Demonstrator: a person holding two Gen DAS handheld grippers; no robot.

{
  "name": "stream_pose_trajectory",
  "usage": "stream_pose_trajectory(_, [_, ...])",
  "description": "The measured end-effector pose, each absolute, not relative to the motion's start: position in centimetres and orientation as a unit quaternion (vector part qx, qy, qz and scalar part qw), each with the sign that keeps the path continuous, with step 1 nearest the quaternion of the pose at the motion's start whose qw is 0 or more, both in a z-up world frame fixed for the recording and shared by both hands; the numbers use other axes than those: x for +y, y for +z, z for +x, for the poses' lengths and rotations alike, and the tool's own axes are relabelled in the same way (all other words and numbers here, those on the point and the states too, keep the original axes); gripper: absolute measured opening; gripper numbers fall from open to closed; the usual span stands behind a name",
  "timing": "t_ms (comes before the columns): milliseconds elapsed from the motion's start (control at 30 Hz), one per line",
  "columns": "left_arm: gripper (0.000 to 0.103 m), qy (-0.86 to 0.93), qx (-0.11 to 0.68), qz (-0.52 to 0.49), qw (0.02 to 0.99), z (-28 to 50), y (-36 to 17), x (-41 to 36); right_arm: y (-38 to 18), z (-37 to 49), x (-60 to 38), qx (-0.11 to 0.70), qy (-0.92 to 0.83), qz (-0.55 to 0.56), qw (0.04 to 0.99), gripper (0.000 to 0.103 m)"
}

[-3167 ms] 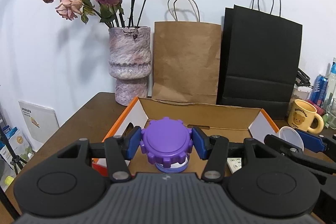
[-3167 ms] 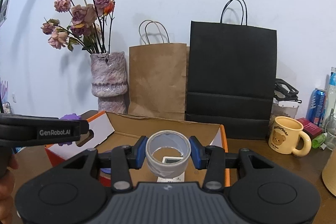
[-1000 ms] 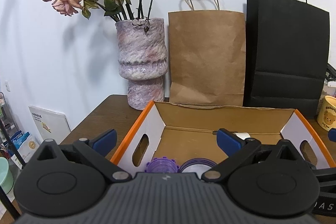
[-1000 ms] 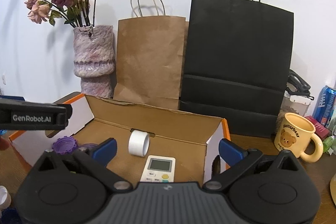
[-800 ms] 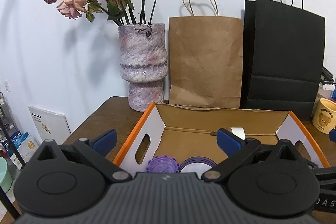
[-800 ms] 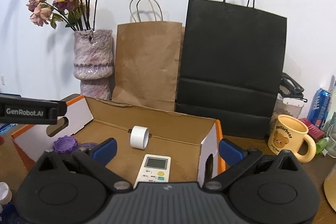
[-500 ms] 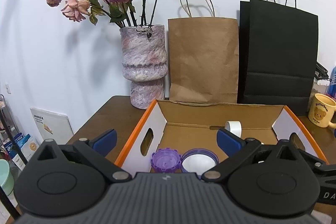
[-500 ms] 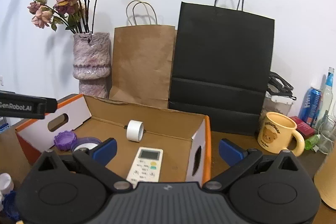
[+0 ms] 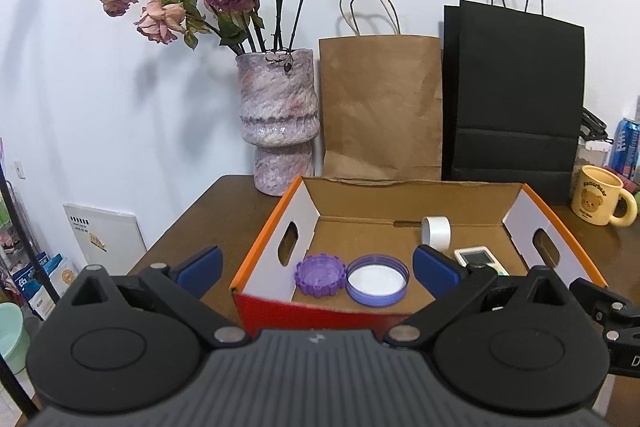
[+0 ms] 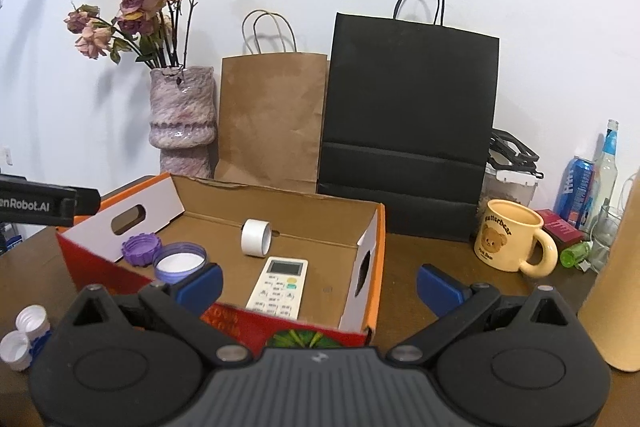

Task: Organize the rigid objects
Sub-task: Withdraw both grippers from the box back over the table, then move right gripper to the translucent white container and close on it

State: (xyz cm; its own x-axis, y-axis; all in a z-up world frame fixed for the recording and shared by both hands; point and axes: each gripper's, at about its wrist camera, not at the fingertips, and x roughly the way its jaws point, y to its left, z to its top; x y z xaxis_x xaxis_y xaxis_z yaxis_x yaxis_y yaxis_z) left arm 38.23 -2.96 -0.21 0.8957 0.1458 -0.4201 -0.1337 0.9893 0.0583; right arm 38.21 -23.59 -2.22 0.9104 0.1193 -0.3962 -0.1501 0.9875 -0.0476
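An orange-rimmed cardboard box (image 9: pixel 262 239) (image 10: pixel 378 251) sits on the brown table. Inside lie a purple ridged lid (image 9: pixel 320 274) (image 10: pixel 141 250), a lilac lid with a white liner (image 9: pixel 377 285) (image 10: pixel 180 262), a white tape roll (image 9: pixel 437 231) (image 10: pixel 256 237) and a white remote (image 9: pixel 478 259) (image 10: pixel 282 285). My left gripper (image 9: pixel 316 267) is open and empty, held back from the box's near wall. My right gripper (image 10: pixel 320 281) is also open and empty, above the box's near right corner. Small white bottle caps (image 10: pixel 22 341) lie at the left on the table.
A vase of dried roses (image 9: pixel 280 131) (image 10: pixel 182 123), a brown paper bag (image 9: pixel 380 107) (image 10: pixel 272 123) and a black bag (image 9: pixel 512 99) (image 10: pixel 408 115) stand behind the box. A yellow bear mug (image 9: pixel 600 201) (image 10: pixel 510 241), cans and bottles (image 10: pixel 576 187) crowd the right. A tan cylinder (image 10: pixel 618 287) stands near right.
Both grippers let go of their loads, the purple lid and the tape roll, which now lie in the box. Both have since pulled back and up from the box, staying open.
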Motion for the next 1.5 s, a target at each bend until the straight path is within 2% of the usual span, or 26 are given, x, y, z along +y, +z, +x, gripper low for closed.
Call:
stream_pose_trajectory(733, [0.103, 0.063, 0.230, 0.018, 0.971, 29.8, -0.9, -3.4, -2.5, 29.6, -25.2, 0.204, 0.080, -0.023, 0.975, 0.103])
stream_pose_trajectory(1500, [0.103, 0.071, 0.261, 0.024, 0.963, 26.1, -3.5, -2.9, -5.0, 25.5, -27.6, 0.249, 0.083, -0.035, 0.964, 0.103])
